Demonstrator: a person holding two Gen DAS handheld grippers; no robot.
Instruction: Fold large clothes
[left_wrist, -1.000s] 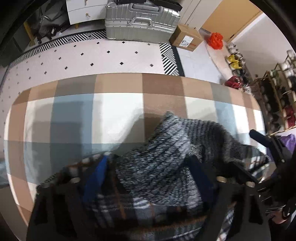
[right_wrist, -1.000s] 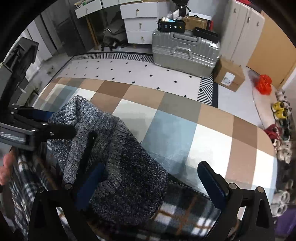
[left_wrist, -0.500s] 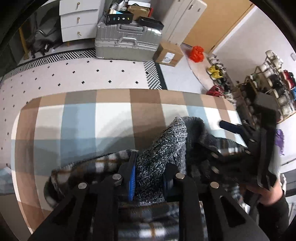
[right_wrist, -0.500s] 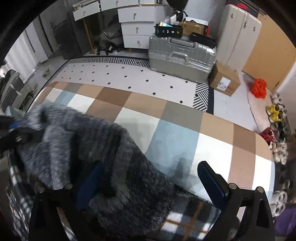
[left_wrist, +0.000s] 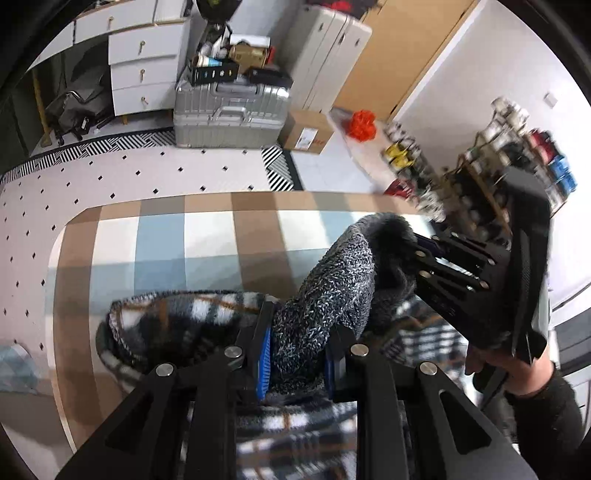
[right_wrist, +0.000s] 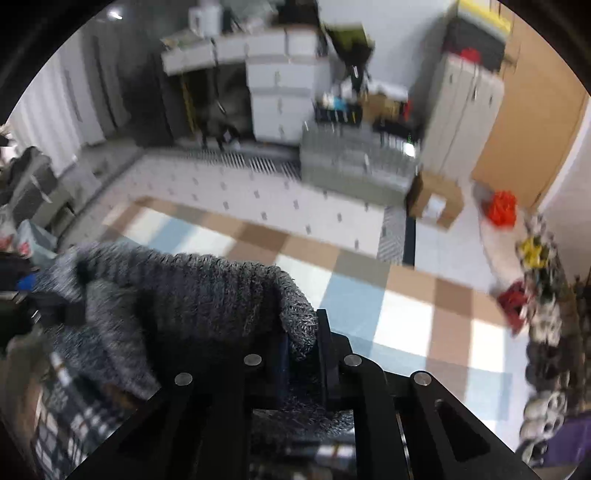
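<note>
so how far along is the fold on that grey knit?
Done: both grips are on. In hand: left gripper is shut on the grey marled knit sweater; right gripper jaws are closing with its edge between them, raised above the black-and-white plaid fleece garment. Left: no fold is visible yet on the checked tablecloth.

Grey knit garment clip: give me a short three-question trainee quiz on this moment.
1. True or false: the left tongs pinch the grey knit garment.
2. What lies under it on the checked table? A) a plaid garment B) a towel C) a paper bag
3. Fill in: the right tongs, closing, have ___ fabric between them.

Key: 1 true; 2 A; 3 grey knit
</note>
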